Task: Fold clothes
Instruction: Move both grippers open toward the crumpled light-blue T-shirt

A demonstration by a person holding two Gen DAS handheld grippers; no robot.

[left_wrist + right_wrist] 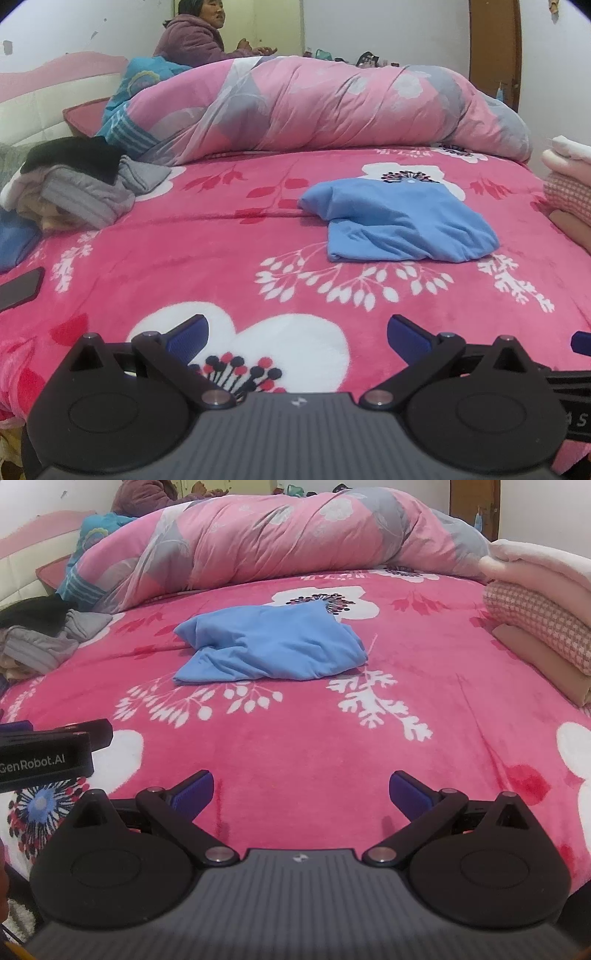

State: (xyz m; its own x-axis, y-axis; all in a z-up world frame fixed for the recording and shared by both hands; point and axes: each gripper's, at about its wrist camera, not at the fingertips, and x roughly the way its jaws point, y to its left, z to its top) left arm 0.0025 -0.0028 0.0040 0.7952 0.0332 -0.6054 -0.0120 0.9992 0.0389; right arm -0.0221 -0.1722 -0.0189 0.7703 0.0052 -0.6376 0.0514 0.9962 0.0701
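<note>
A light blue garment [397, 219] lies crumpled in a loose bundle on the pink flowered bedspread [221, 258], toward the middle of the bed; the right wrist view shows the same blue garment [269, 644] ahead and slightly left. My left gripper [297, 334] hovers open over the bed's near edge, nothing between its blue pads. My right gripper [301, 788] is also open and empty, well short of the garment. The left gripper's black body [48, 755] shows at the left edge of the right wrist view.
A pile of grey and black clothes [74, 181] sits at the left. Folded pink and checked items [543, 620] are stacked at the right. A rolled pink quilt [314, 110] spans the back, with a seated person [199, 33] behind it. A dark phone [20, 288] lies at the left.
</note>
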